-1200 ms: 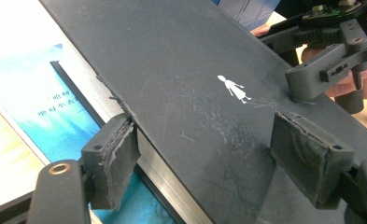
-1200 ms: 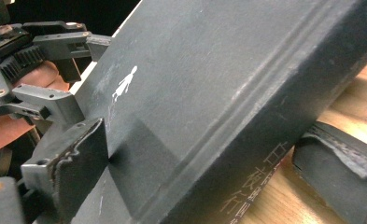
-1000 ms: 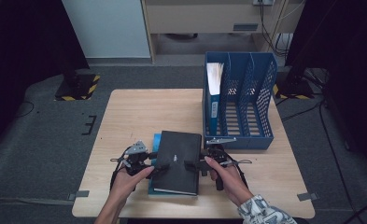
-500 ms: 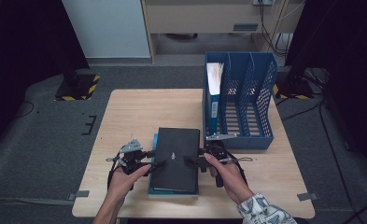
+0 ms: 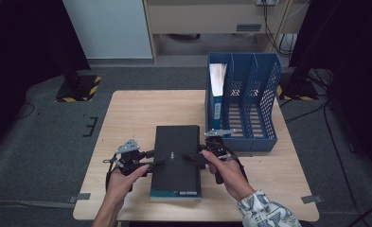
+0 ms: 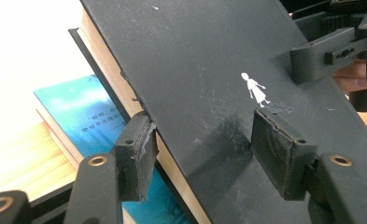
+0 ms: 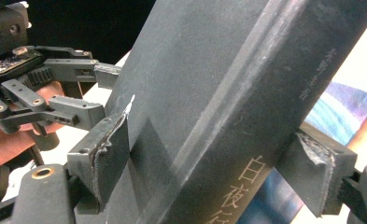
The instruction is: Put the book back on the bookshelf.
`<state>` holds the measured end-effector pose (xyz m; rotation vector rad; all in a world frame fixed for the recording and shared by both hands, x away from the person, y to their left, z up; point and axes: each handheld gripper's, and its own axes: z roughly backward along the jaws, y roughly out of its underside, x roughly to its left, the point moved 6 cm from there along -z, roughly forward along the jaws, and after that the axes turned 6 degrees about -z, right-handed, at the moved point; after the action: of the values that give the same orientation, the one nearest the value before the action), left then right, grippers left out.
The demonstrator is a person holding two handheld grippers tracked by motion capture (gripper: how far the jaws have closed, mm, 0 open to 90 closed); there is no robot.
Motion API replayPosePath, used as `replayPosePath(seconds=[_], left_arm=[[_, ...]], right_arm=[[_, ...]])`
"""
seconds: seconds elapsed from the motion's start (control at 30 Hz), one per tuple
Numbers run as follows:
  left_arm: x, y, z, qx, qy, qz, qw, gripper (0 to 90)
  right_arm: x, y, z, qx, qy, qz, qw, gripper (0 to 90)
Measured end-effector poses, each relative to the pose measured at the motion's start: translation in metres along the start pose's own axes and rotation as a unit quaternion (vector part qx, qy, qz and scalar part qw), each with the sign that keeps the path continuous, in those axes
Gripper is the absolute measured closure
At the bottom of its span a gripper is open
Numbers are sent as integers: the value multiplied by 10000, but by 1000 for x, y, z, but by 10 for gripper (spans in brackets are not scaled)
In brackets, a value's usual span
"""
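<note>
A black hardcover book (image 5: 176,153) lies tilted above a teal book (image 5: 174,193) on the wooden table (image 5: 127,113). My left gripper (image 5: 157,158) holds its left, page-side edge. In the left gripper view one pad (image 6: 274,154) presses on the cover (image 6: 195,70) and the other (image 6: 134,154) sits under the edge. My right gripper (image 5: 189,156) clamps the spine side (image 7: 209,93), with a pad (image 7: 109,149) on the cover and one beneath. Both pairs of jaws have just been closing with the black book between them.
A blue file rack (image 5: 250,94) stands at the table's back right, with a blue binder (image 5: 217,94) upright in its left slot. The teal book (image 6: 83,116) sticks out under the black one toward the near edge. Bare wood lies to the left and behind.
Both grippers have closed in on the black book's sides. The right hand has risen a little and the book's spine side has lifted off the teal book.
</note>
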<state>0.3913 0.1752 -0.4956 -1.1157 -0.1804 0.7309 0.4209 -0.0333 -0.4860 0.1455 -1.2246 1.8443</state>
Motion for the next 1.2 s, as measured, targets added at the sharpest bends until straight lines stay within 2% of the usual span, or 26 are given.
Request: replayPosePath(seconds=[0.3,0.6,1.2], left_arm=[[7,-5,8,-25,-129,-5,9999,434],[13,-13,13,-139,-211,-38,9997,521],[15,-25,18,-37,-325,-213,9992,582]], right_arm=[[9,-17,-6,37,138,295,9995,217],[12,-28,-6,-6,169,388,9991,246],[16,-40,-4,-59,244,573,9980,272]])
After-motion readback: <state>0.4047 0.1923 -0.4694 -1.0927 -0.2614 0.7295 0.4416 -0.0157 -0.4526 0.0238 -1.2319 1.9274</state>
